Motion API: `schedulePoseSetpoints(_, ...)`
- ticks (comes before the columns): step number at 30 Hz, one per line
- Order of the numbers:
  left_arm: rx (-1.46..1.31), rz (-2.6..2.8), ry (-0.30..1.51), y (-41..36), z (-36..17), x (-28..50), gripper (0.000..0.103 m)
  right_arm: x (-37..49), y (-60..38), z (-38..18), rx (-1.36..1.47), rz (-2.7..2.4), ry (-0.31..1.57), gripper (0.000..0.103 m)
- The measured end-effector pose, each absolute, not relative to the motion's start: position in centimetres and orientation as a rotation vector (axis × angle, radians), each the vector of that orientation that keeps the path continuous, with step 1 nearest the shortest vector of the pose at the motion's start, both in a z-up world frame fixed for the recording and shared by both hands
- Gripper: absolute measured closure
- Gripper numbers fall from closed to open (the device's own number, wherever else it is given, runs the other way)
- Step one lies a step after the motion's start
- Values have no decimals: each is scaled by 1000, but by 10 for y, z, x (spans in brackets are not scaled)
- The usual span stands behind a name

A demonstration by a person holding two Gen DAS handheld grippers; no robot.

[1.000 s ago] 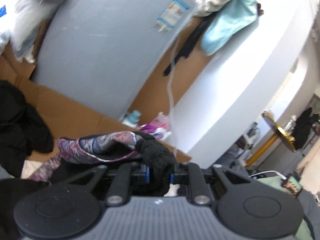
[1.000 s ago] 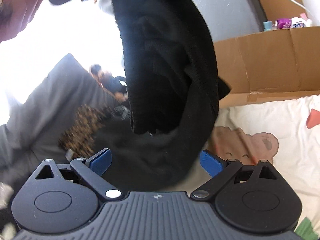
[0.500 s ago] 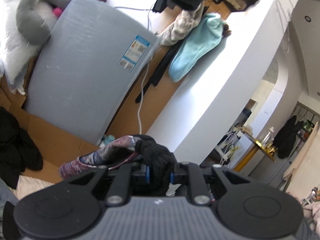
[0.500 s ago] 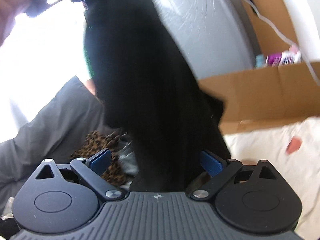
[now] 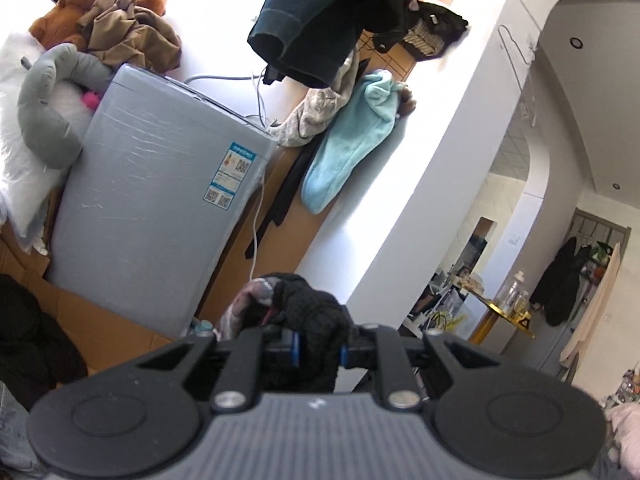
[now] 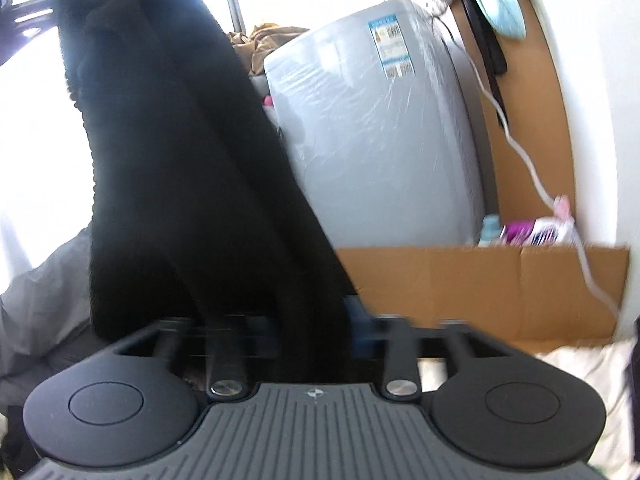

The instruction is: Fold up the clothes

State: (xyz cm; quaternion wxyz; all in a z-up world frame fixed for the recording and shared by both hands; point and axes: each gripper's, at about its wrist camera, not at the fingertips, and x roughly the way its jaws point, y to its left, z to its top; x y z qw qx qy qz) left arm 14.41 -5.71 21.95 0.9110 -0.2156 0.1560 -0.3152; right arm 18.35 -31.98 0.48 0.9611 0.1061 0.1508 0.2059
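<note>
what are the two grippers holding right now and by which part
Left gripper is shut on a bunched edge of the black knit garment. Right gripper's jaws are closing on the hanging black garment low down; which part cannot be told.

A: We see a black knit garment (image 6: 192,184), hanging long and bunched, filling the left of the right wrist view.

B: Its near end (image 5: 316,320) is wadded, with a purple-grey patterned inside showing on its left. We can't tell which garment type.

Right tongs (image 6: 316,332), wide apart a second ago, now closing on the raised black garment (image 6: 192,168).
</note>
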Motion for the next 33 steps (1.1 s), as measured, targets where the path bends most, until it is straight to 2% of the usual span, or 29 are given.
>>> schedulePoseSetpoints(6, -445, -671, 272, -50, 234, 126, 85, 182, -335, 30, 212, 392, 270, 86)
schedulePoseSetpoints(12, -426, -634, 309, -42, 217, 119, 85, 183, -332, 25, 209, 388, 316, 85)
schedulePoseSetpoints(26, -434, -538, 506, -5, 103, 137, 85, 195, -294, -77, 208, 384, 591, 79)
schedulePoseSetpoints(30, -432, -525, 548, 2, 82, 146, 85, 197, -287, -102, 212, 368, 639, 67)
schedulePoseSetpoints(33, -436, -514, 579, 5, 66, 153, 85, 199, -281, -120, 222, 357, 680, 65)
